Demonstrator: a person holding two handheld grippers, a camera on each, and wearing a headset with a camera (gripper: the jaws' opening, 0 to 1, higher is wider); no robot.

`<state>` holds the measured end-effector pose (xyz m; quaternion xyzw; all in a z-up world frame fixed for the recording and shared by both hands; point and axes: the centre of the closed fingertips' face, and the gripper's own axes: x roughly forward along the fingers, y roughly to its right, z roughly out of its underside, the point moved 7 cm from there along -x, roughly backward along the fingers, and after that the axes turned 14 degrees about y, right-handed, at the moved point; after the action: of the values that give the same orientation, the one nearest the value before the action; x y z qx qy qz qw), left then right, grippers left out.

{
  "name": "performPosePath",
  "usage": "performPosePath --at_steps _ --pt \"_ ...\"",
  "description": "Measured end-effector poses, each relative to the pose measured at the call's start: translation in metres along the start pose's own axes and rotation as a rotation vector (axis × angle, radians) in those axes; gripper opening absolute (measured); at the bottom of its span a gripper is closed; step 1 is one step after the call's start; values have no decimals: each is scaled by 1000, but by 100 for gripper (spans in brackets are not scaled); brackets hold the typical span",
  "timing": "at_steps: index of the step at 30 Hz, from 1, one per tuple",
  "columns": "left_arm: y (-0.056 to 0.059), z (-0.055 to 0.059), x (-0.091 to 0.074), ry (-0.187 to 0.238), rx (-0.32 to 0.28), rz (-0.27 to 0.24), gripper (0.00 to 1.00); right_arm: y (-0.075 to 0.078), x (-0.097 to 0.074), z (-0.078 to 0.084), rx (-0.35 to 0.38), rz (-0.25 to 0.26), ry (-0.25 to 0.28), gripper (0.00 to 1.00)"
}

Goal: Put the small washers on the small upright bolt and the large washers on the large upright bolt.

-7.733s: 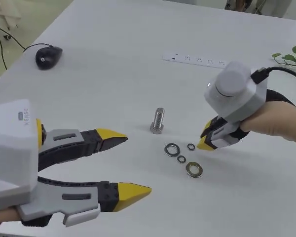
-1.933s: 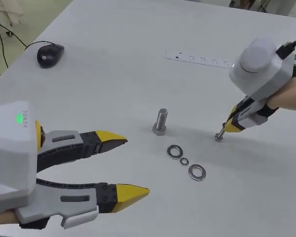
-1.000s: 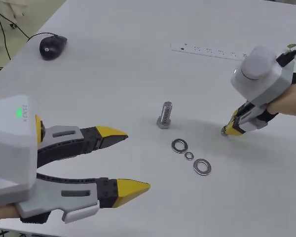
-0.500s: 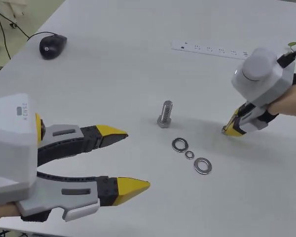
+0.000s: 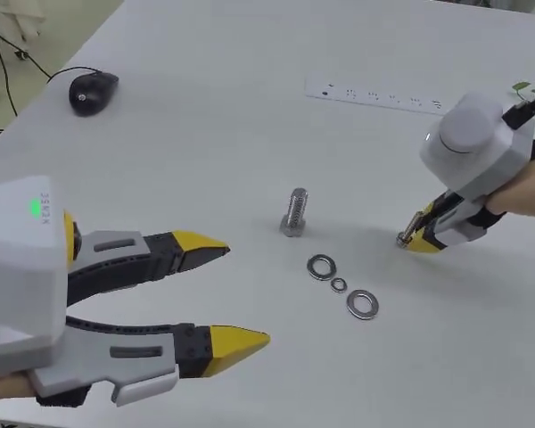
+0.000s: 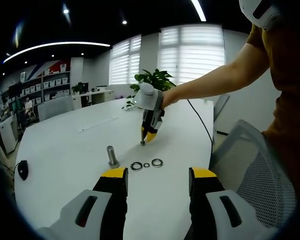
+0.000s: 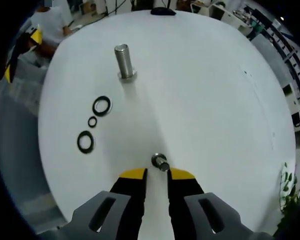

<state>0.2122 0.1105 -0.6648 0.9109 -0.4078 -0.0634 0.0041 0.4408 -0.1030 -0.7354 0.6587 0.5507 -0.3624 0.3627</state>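
My left tongs (image 6: 158, 174) hang wide open over the near part of the white table (image 5: 205, 134) and hold nothing. My right tongs (image 7: 158, 173) are down low by the small upright steel bolt (image 7: 160, 162). I can see a thin gap between their two yellow tips, and the bolt stands just in front of them, so I think they are let go and not gripping. Something round sits at the top of that little bolt, but it is too small for me to tell if it is a washer. The large upright steel bolt (image 5: 294, 212) stands on its flat head in the middle of the table, well apart from the small one. Near it, three rings lie flat in a short row: a large silver washer (image 5: 321, 267), a small silver washer (image 5: 339, 285) in the middle, and a second large washer (image 5: 363, 304). I think these rings will be light, hard and slippery. They are very thin and lie flat on a smooth top, so they will be tricky to lift. I would pinch one across its rim with just the tips. The small one lies between the two big ones, so my tips could bump those. Each bolt stands only on its head, so a knock could tip it over.
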Motion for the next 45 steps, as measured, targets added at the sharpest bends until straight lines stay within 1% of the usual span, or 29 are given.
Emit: performPosePath --at_steps 3,10,15,22,30,34,40,43,45 --pt "2 0 0 -12 13 5 48 -2 -3 2 2 0 -3 17" --pt "4 -3 -3 -6 22 3 48 -5 -9 8 7 7 -6 17" --pt "6 -6 -5 2 33 2 48 -14 -15 7 8 8 0 17" --pt "9 -7 -8 2 40 1 48 -27 -16 2 10 0 13 17" --pt "11 -6 -15 -2 44 -6 48 -44 -13 -14 0 -14 48 17" --pt "10 -5 -17 -1 45 -12 48 -53 -11 -22 -6 -32 59 17" --pt "10 -3 -19 8 43 -15 48 -62 -4 -32 -14 -51 67 17" --pt "11 -4 -20 14 41 -17 48 -67 -1 -36 -31 -62 58 17" --pt "11 -4 -21 18 39 -16 48 -69 1 -39 -29 -69 60 17"
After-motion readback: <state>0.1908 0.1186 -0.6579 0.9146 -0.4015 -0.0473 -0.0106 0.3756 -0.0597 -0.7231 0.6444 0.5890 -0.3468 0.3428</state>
